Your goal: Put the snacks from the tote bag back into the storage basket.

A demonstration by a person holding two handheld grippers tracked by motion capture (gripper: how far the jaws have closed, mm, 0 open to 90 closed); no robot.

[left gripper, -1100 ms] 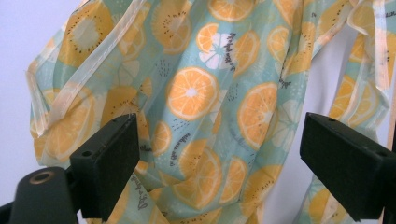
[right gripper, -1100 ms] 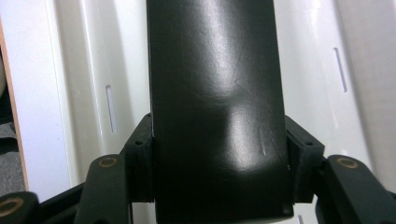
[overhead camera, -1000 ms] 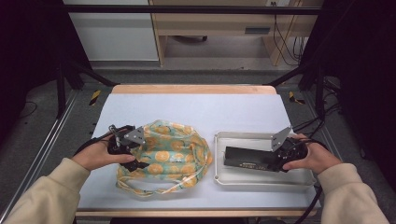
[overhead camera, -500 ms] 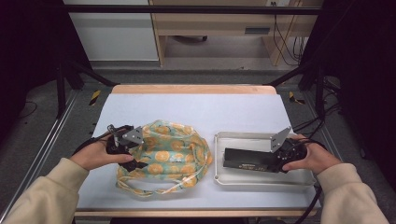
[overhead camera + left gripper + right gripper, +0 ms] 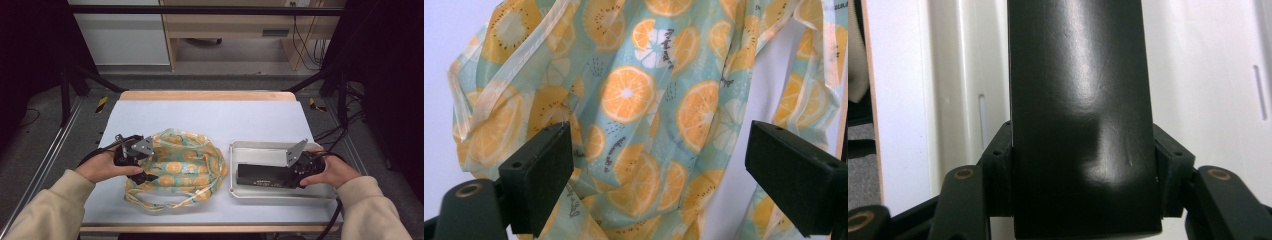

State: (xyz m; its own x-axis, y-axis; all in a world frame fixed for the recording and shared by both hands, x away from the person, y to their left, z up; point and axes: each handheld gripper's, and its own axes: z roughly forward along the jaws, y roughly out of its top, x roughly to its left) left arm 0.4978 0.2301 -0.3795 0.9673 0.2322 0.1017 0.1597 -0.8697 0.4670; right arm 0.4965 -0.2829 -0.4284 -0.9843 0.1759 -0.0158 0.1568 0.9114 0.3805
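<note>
The right gripper has its fingers clamped on the near end of a black box, whose long axis runs across the white tray. Farther left on the worktop, the left gripper holds its fingers wide over the orange-print bag, which lies straight ahead of them.

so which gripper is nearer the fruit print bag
Left. The left gripper sits open at the bag, its jaws either side of the fabric; the right gripper is off in the tray, clamping a black box.

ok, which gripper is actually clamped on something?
The right gripper: its fingers press both sides of the black box in the white tray. The left gripper gapes open over the fruit-print bag.
</note>
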